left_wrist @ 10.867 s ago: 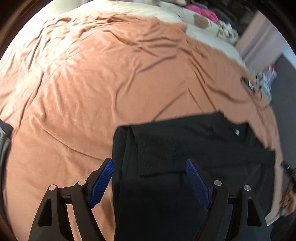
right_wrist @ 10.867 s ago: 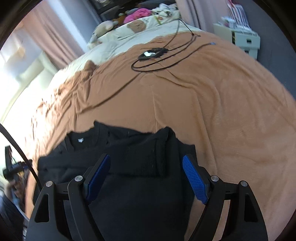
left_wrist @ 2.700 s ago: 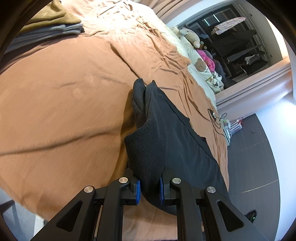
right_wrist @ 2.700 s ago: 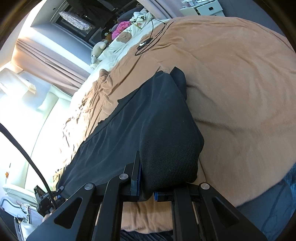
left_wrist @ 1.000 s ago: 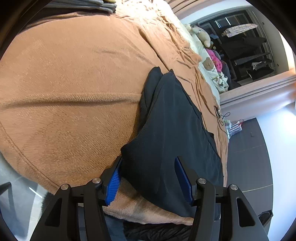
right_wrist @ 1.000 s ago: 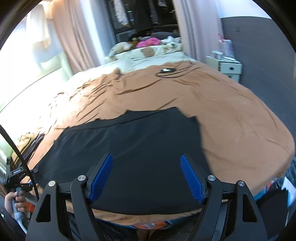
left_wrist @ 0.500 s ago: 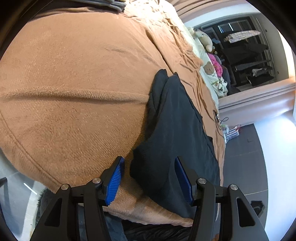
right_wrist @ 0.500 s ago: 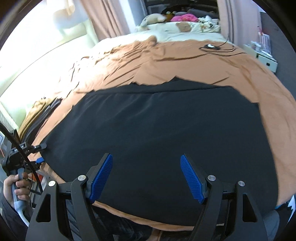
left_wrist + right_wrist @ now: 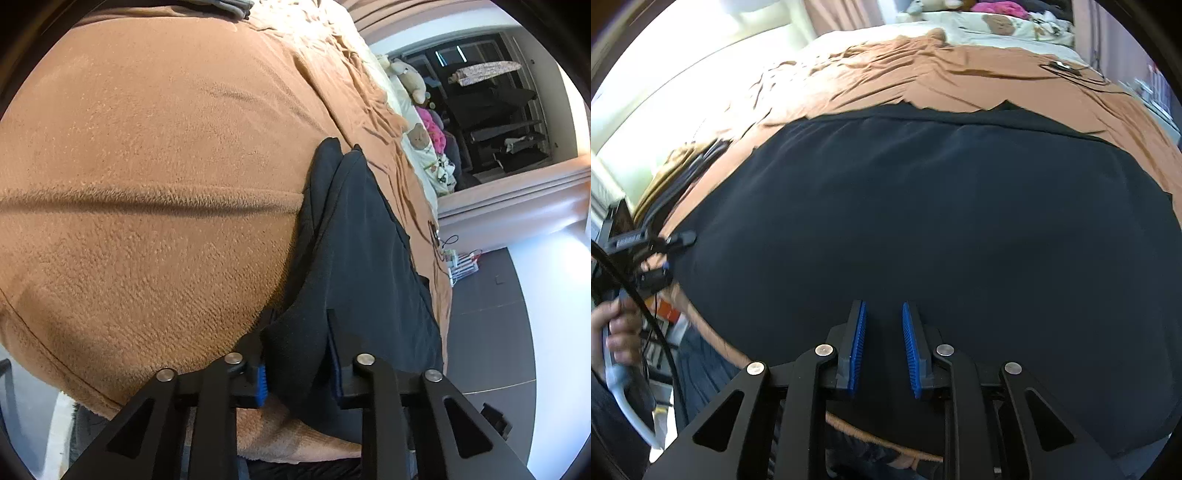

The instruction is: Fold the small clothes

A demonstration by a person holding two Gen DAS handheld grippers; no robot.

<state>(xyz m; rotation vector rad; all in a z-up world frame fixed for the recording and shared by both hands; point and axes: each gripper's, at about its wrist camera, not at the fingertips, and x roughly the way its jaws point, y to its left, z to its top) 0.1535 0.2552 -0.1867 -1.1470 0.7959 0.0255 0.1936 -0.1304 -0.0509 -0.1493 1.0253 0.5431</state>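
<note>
The black garment (image 9: pixel 923 206) lies folded flat on the brown blanket (image 9: pixel 147 184), near the blanket's front edge. The left gripper (image 9: pixel 297 343) is closing on the garment's near corner, a bunch of dark cloth squeezed between its blue pads. The right gripper (image 9: pixel 882 332) is closing too, its pads a narrow gap apart, angled down over the garment's near edge; whether they pinch cloth I cannot tell. A hand (image 9: pixel 613 328) holds the left gripper's handle beside the blanket.
</note>
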